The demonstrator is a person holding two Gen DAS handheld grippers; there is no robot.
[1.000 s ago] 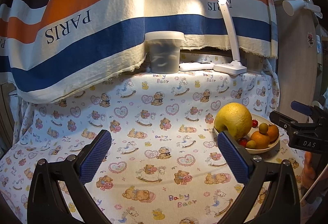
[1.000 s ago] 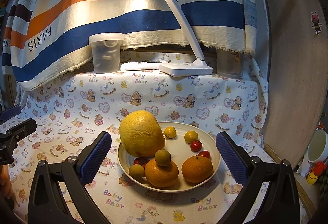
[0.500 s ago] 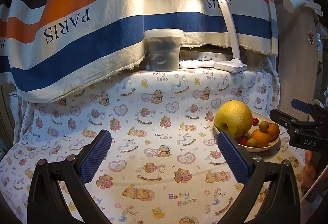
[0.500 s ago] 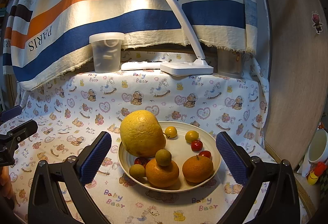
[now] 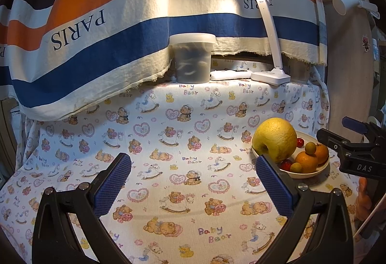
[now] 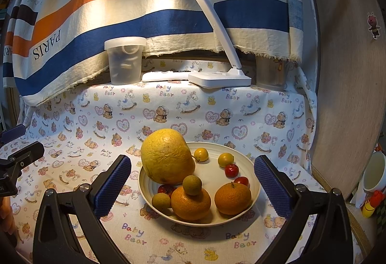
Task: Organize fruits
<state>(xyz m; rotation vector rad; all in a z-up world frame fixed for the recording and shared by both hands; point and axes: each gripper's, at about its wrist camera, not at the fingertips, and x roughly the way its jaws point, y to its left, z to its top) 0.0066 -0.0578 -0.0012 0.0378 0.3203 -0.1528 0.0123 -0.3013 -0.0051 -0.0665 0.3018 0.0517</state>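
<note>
A cream plate (image 6: 251,162) holds a large yellow pomelo (image 6: 166,156), two oranges (image 6: 232,197), small yellow, green and red fruits. My right gripper (image 6: 192,178) is open and empty, its blue pads either side of the plate, just in front of it. My left gripper (image 5: 193,178) is open and empty over bare cloth, left of the plate (image 5: 320,168) and pomelo (image 5: 275,138). The right gripper's black body shows at the right edge of the left wrist view (image 5: 357,155).
A bear-print cloth (image 5: 168,143) covers the table. At the back stand a lidded plastic tub (image 6: 125,60), a white desk lamp (image 6: 219,78) and a remote. A striped towel hangs behind. A wooden board (image 6: 349,95) and white cup (image 6: 375,174) stand right.
Both grippers drifted very slightly; the plate sits marginally lower in the left wrist view. Both grippers stay open.
</note>
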